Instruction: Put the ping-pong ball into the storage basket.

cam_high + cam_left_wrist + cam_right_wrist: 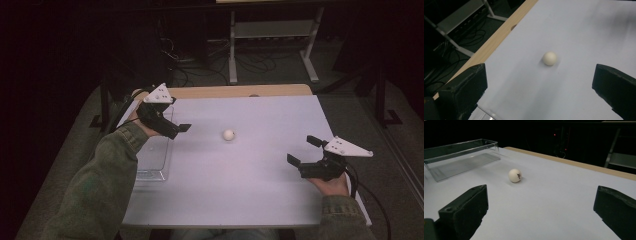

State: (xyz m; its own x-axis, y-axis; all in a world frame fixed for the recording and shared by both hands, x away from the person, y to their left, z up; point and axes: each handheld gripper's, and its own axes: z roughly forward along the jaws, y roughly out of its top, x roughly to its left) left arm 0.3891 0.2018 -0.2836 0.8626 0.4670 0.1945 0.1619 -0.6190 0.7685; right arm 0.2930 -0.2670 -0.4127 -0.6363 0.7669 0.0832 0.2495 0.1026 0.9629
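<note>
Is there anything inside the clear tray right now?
The clear tray looks empty in the right gripper view: only its bare floor shows through the walls. In the high view the left gripper and the person's sleeve cover part of it, so that part is unconfirmed there.

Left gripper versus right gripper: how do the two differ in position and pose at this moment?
The left gripper hangs above the clear tray at the table's left edge, while the right gripper sits near the right edge with bare table beneath it. The left gripper is nearer the white ball; the right gripper is farther from it. Both are open, hold nothing, and have the ball ahead between their fingers.
</note>
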